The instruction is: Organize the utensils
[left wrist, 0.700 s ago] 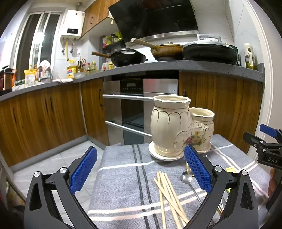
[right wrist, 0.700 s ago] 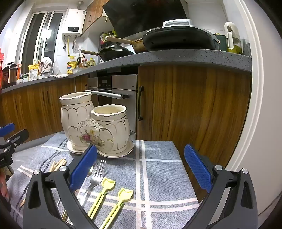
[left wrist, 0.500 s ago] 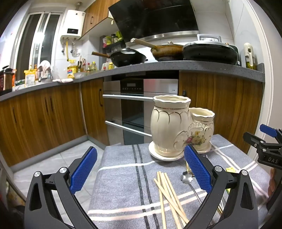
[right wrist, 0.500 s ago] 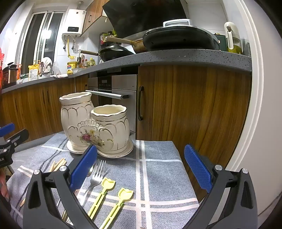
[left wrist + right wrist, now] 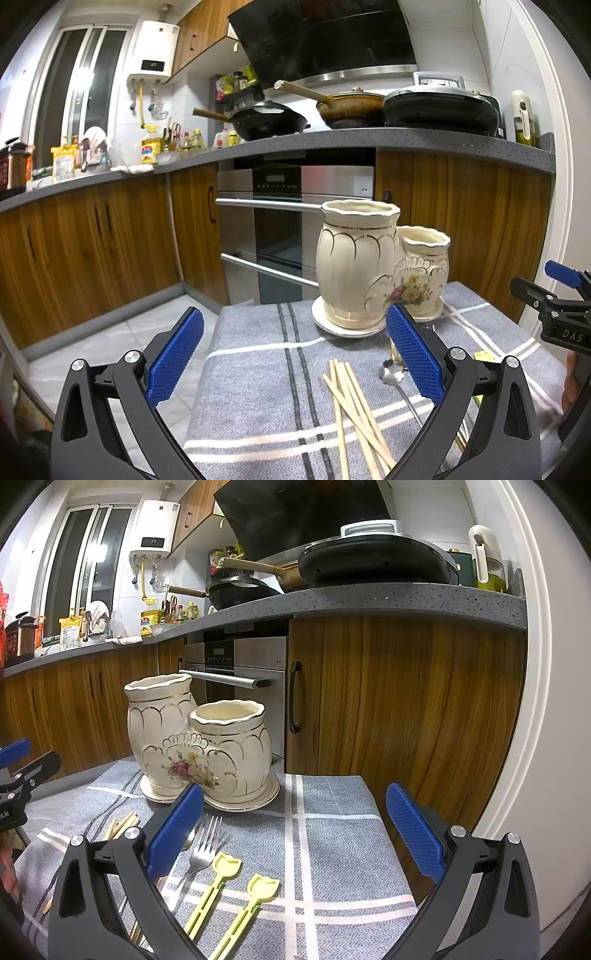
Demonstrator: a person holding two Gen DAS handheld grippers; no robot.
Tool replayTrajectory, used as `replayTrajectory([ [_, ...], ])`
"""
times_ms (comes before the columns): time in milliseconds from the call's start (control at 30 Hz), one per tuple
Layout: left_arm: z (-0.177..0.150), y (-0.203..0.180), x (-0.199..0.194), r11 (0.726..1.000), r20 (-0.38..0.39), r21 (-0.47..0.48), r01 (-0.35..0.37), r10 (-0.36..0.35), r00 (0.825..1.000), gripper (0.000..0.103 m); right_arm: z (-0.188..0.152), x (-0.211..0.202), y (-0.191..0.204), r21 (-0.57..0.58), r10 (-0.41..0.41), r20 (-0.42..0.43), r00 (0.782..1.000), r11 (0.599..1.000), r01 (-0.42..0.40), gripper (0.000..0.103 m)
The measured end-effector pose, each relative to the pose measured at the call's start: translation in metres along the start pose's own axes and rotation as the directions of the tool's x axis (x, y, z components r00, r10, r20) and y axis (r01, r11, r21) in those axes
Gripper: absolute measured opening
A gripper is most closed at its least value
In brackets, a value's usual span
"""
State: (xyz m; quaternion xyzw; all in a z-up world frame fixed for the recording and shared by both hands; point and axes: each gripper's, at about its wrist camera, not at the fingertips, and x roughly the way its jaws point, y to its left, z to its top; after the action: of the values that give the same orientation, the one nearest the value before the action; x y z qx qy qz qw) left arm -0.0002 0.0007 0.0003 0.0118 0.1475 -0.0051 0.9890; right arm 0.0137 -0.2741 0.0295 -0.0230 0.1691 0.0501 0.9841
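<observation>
Chopsticks [image 5: 354, 410] are lying in a loose fan on the grey striped cloth [image 5: 255, 369], well left of the other pieces and right under the left gripper [image 5: 293, 358], probably so that this hand can take them first. That gripper is hovering over the cloth with its blue pads spread as wide as they go and nothing between them. Just right of the chopsticks, a metal spoon [image 5: 393, 373] is resting with its bowl toward the holder. Further back, the cream ceramic utensil holder [image 5: 199, 742] is standing upright on its saucer, its taller jar on the left and its shorter one on the right, both mouths looking empty and waiting to be filled. In front of it, a steel fork [image 5: 203, 849] is pointing its tines at the saucer, and two yellow tulip-ended plastic utensils [image 5: 229, 890] are lying beside it, sorted by kind, it seems. Over these the right gripper [image 5: 295, 834] is hanging fully spread too, gripping nothing, so no utensil is being carried yet.
</observation>
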Motion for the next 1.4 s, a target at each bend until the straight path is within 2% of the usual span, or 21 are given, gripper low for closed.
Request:
replayTrajectory([
  [300, 0.0, 0.0, 0.001, 1.0, -0.01, 0.002, -0.002, 0.002, 1.0, 0.098, 0.001, -0.001, 0.0, 0.0, -0.016, 0.003, 1.0, 1.0, 0.016, 0.098],
  [467, -0.005, 0.007, 0.009, 0.999, -0.044, -0.012, -0.041, 0.04, 0.998, 0.098, 0.001, -0.005, -0.007, 0.017, -0.019, -0.017, 1.0, 1.0, 0.019, 0.098],
  [600, -0.003, 0.004, 0.011, 0.993, -0.092, 0.089, -0.074, 0.082, 0.992, 0.098, 0.001, -0.002, -0.012, -0.05, -0.022, -0.092, 0.996, 0.999, 0.018, 0.098],
  [733, -0.009, -0.004, 0.021, 0.974, -0.22, 0.21, -0.088, 0.135, 0.966, 0.098, -0.001, 0.011, -0.022, -0.074, -0.01, -0.244, 0.97, 0.997, -0.009, 0.098],
  [800, -0.018, -0.007, 0.025, 0.97, -0.301, 0.234, -0.064, 0.135, 0.944, 0.098, -0.003, 0.014, -0.024, -0.073, 0.008, -0.299, 0.954, 0.997, -0.032, 0.098],
  [967, -0.029, -0.006, 0.028, 0.973, -0.419, 0.231, -0.017, 0.115, 0.901, 0.098, -0.011, 0.012, -0.022, -0.077, 0.071, -0.381, 0.922, 0.991, -0.108, 0.098],
  [1133, -0.03, 0.0, 0.034, 0.984, -0.486, 0.176, 0.012, 0.076, 0.871, 0.098, -0.019, 0.02, -0.018, -0.061, 0.101, -0.468, 0.878, 0.987, -0.147, 0.098],
  [1267, -0.031, -0.003, 0.035, 0.983, -0.501, 0.181, 0.03, 0.066, 0.863, 0.096, -0.026, 0.024, -0.016, -0.02, 0.126, -0.515, 0.848, 0.987, -0.159, 0.097],
  [1400, -0.032, -0.005, 0.037, 0.986, -0.517, 0.157, 0.057, 0.033, 0.855, 0.094, -0.031, 0.029, -0.006, -0.009, 0.146, -0.554, 0.819, 0.983, -0.182, 0.08],
])
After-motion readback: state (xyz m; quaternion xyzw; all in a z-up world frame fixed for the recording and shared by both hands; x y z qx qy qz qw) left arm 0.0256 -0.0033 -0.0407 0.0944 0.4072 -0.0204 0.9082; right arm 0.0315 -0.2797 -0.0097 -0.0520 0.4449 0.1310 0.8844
